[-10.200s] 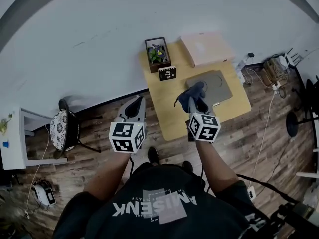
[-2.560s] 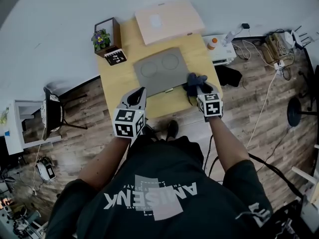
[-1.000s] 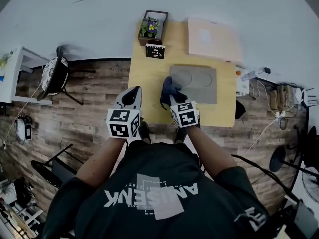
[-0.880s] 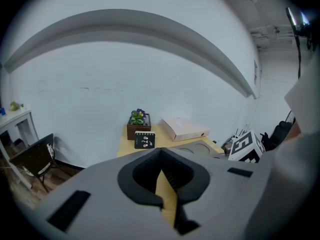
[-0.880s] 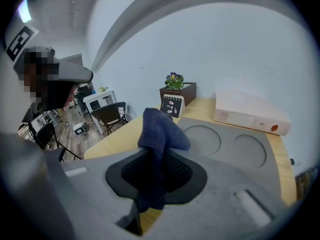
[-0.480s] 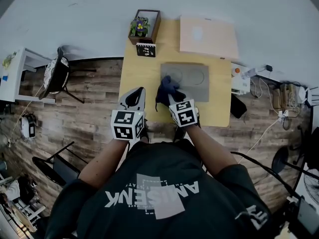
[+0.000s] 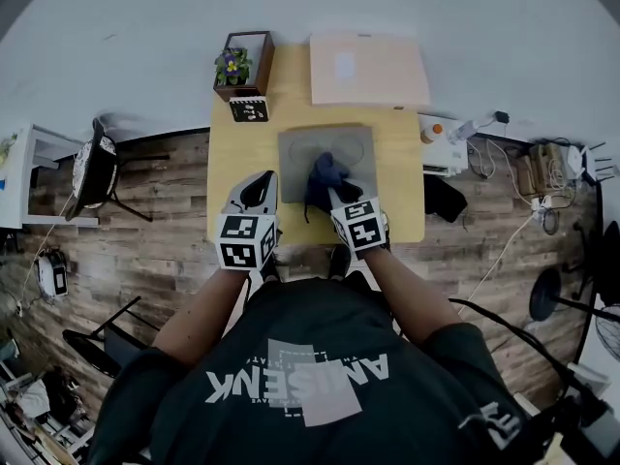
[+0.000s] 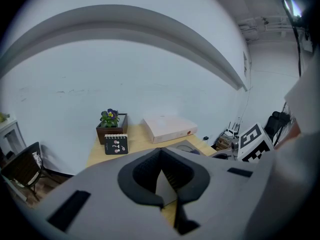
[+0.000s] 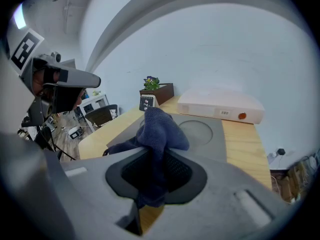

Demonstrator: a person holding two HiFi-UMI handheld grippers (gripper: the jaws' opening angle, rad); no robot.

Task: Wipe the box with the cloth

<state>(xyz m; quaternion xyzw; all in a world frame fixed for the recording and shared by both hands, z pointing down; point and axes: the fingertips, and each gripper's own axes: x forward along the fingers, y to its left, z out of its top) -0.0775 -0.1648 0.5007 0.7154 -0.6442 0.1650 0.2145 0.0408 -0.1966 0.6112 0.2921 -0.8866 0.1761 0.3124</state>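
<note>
Cloth in the right gripper (image 9: 157, 154), grey box (image 9: 220, 139) just ahead of its jaws

Those jaws pinch the dark blue cloth (image 9: 159, 129), its bunch over the box's near edge (the box stretches ahead and rightward). The left gripper (image 8: 161, 166), jaws closed on nothing, hangs farther off.

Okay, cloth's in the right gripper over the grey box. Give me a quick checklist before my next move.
1. Cloth clamped in right gripper: ok.
2. Cloth above grey box: ok.
3. Cloth pressed onto the box top: cannot tell.
4. Left gripper shut, empty, off the box: ok.
5. Pale box and planter apart from the grey box: ok.
</note>
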